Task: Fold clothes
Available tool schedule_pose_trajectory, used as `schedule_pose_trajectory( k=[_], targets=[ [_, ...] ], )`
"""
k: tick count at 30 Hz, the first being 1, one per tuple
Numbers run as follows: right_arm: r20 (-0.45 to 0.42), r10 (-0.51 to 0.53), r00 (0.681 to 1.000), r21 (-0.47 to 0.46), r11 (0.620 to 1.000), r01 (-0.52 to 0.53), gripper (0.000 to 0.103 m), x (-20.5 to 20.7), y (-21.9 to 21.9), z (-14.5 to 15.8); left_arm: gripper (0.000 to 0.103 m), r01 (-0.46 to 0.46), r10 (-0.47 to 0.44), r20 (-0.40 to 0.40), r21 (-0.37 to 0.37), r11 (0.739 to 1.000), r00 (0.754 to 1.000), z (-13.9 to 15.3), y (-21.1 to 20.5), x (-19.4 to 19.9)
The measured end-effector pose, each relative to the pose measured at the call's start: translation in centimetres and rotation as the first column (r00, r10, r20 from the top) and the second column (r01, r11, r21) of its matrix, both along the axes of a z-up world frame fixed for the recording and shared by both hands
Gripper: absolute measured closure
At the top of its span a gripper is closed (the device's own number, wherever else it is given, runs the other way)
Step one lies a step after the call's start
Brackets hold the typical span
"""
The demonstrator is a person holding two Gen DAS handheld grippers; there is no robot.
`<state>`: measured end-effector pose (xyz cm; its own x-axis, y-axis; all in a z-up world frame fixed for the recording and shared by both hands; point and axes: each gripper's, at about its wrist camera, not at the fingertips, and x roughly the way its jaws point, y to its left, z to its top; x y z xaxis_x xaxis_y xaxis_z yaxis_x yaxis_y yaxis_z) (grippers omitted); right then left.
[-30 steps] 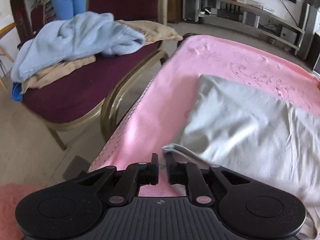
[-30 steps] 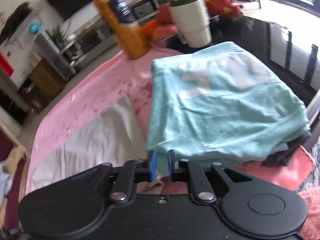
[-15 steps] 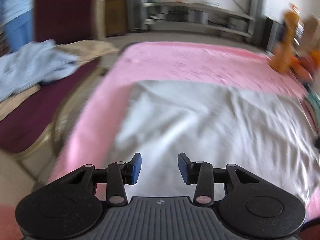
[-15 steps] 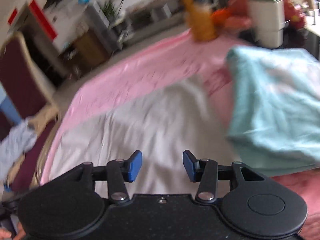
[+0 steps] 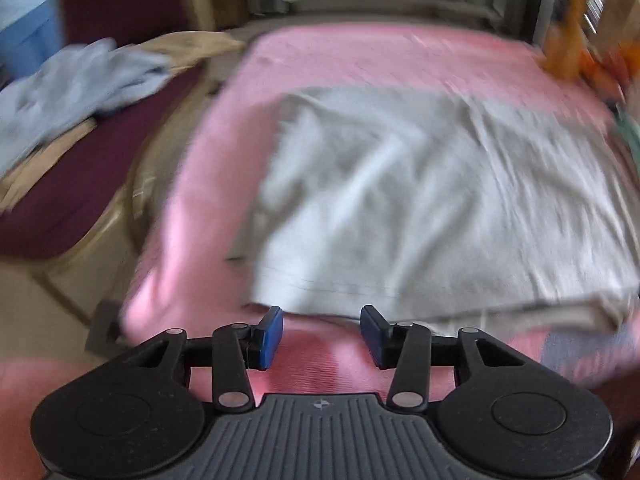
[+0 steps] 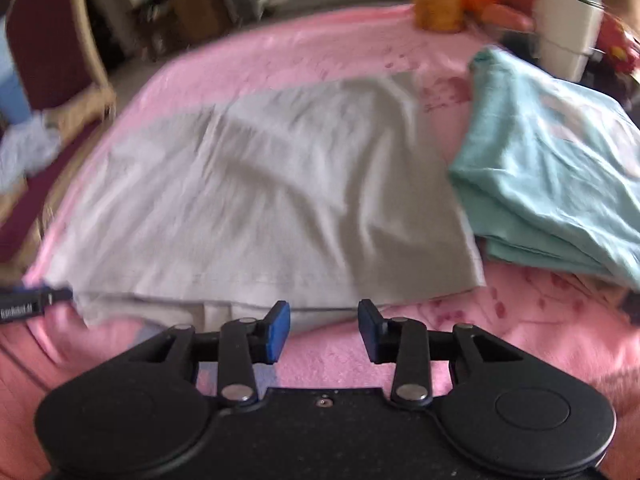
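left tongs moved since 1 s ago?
Yes. The left tongs have let go and pulled back off the grey shirt; its near hem now lies ahead of the open jaws, over the pink cloth.

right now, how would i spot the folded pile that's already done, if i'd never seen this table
Find the pink cloth over the table. A flat grey garment lies across its middle; the folded teal shirt tops the stack at its right edge, before the white cup. It alone is teal and folded thick.
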<state>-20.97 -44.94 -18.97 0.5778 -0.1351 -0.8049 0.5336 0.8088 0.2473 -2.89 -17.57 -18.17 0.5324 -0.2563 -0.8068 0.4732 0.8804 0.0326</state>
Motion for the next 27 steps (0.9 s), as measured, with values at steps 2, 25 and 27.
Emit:
schedule_pose_trajectory(
  k=[2,25,27],
  targets=[
    [0.086,-0.065,0.994,0.009,0.998,0.064,0.06,-0.9,-1.0,0.9,0.057,-0.114,0.116,0.016,-0.078,0.99,0.993,1.1,1.7,1.0],
    [0.403,-0.082,0.912,-0.031,0.994,0.103,0.039,6.2,-8.1,10.4,0.056,-0.179,0.181,-0.01,-0.23,0.957,0.983,5.4,1.2,14.9],
    [0.404,-0.09,0.91,-0.038,0.993,0.115,0.037,7.3,-9.5,10.2,0.056,-0.185,0.181,-0.039,-0.243,0.952,0.983,4.7,0.3,16.3]
  ],
)
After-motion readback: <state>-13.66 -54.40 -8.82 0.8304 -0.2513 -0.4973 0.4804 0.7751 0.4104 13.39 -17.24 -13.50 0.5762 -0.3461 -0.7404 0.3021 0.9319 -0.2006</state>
